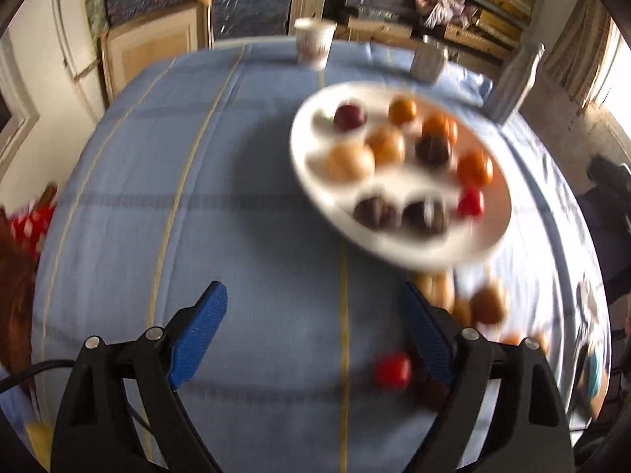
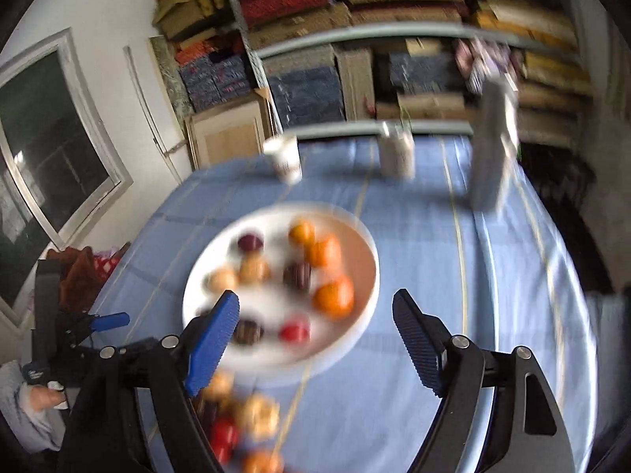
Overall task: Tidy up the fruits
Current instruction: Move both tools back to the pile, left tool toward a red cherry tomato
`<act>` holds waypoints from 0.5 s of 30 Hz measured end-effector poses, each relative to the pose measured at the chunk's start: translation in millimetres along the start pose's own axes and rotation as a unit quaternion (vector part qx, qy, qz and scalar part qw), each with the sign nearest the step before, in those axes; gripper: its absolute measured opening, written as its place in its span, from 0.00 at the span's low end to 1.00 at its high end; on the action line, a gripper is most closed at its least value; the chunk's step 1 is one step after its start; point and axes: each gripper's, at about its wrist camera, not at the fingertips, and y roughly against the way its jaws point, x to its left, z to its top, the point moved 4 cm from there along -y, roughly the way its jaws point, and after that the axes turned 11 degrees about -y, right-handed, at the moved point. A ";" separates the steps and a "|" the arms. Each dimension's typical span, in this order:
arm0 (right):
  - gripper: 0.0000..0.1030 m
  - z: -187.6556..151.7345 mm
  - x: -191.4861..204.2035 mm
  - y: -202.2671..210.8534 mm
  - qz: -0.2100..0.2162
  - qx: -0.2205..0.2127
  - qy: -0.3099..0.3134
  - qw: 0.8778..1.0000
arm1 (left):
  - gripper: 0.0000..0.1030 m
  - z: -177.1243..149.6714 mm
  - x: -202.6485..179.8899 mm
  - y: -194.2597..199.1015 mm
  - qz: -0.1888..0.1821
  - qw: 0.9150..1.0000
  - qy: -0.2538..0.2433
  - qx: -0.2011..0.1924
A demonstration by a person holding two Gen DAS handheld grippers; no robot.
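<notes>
A white plate (image 1: 453, 254) on the blue tablecloth holds several small fruits: orange, tan, dark purple and red ones. It also shows in the right wrist view (image 2: 366, 244). Loose fruits lie on the cloth near the plate's front: a red one (image 1: 392, 370) and tan ones (image 1: 489, 305), seen from the right as a cluster (image 2: 256, 414). My left gripper (image 1: 313, 331) is open and empty above the cloth, left of the loose fruits. My right gripper (image 2: 315, 339) is open and empty, over the plate's near edge. Both views are blurred.
A paper cup (image 1: 314, 45), a white mug (image 1: 430, 59) and a tall grey bottle (image 1: 514, 86) stand at the table's far edge. Stacked boxes and shelves fill the wall behind. The left gripper and hand show at the left of the right wrist view (image 2: 75, 327).
</notes>
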 end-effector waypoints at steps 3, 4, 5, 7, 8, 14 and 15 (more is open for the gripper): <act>0.79 -45.8 -20.2 12.5 -0.004 0.034 -0.048 0.998 | 0.84 -30.4 -7.0 4.4 -0.002 1.000 -0.005 0.016; 0.79 -60.6 -25.3 15.3 -0.009 0.045 -0.058 0.997 | 0.84 -40.7 -10.9 4.8 0.000 1.000 -0.013 0.024; 0.79 -72.8 -28.8 16.8 -0.014 0.057 -0.065 0.996 | 0.84 -46.9 -13.3 4.4 0.002 1.000 -0.017 0.026; 0.79 -90.2 -32.4 19.6 -0.021 0.077 -0.071 0.994 | 0.84 -54.7 -18.5 3.1 0.003 0.999 -0.023 0.028; 0.79 -95.7 -32.4 21.2 -0.023 0.082 -0.072 0.994 | 0.84 -55.6 -21.0 2.1 0.003 0.999 -0.027 0.028; 0.79 -108.8 -19.4 36.4 -0.032 0.081 -0.048 0.995 | 0.84 -45.5 -32.1 -9.4 0.011 0.999 -0.050 0.020; 0.79 -110.1 -19.2 39.8 -0.035 0.080 -0.043 0.995 | 0.84 -44.4 -33.1 -11.0 0.010 0.998 -0.052 0.019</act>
